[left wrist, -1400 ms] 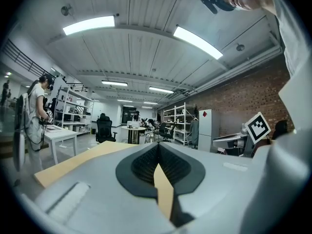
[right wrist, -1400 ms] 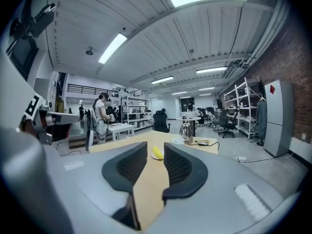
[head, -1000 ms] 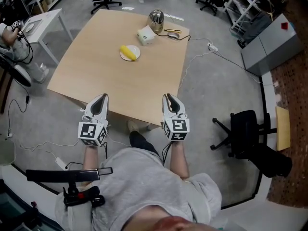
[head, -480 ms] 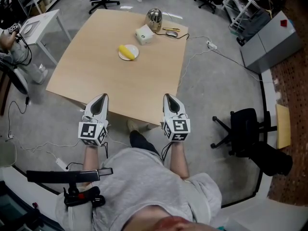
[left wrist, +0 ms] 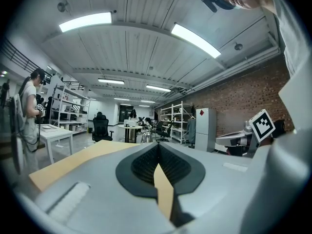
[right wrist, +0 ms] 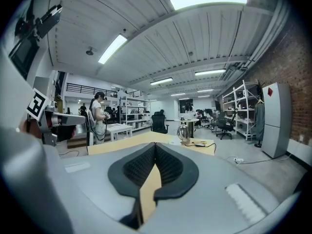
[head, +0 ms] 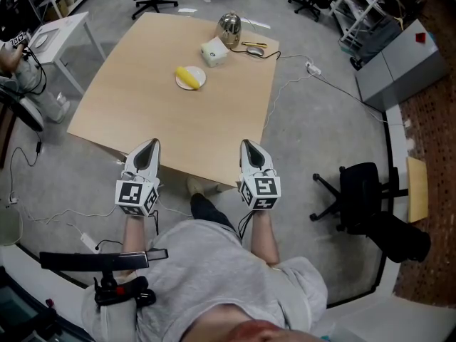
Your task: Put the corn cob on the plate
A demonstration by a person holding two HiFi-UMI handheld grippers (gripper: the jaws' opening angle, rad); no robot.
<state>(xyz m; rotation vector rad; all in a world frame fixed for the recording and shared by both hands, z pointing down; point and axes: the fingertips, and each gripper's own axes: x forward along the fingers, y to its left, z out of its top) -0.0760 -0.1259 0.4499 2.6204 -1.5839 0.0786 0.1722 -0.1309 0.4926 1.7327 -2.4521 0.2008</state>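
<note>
Jaws on both tools are pressed together with nothing between them. On the left gripper [head: 148, 144] I see the two dark ribbed pads meeting at their tips in its own view, and the right gripper [head: 249, 143] shows the same, pads closed on air. I have both held side by side at the near edge of the tabletop [head: 142, 120], pointing roughly level across it, each with its marker cube [head: 135, 197] at the end toward the wearer's body. The corn cob [head: 187, 75] lies well ahead of both sets of jaws, far out across the wood, on a line that falls between the two tips and a little nearer the left one. It is already resting on the plate [head: 200, 84], a small white round one, with the yellow cob lying across its middle. Farther again from the jaws, a white box [head: 214, 52] sits just past the plate and slightly to the right. A shiny metal vessel [head: 229, 27] stands behind that, near the far edge. In the right gripper view that vessel shows ahead of the closed tips and a touch to their right. Off to the right of the right jaws, on the floor, a black office chair [head: 363, 191] stands well apart from the tabletop.
</note>
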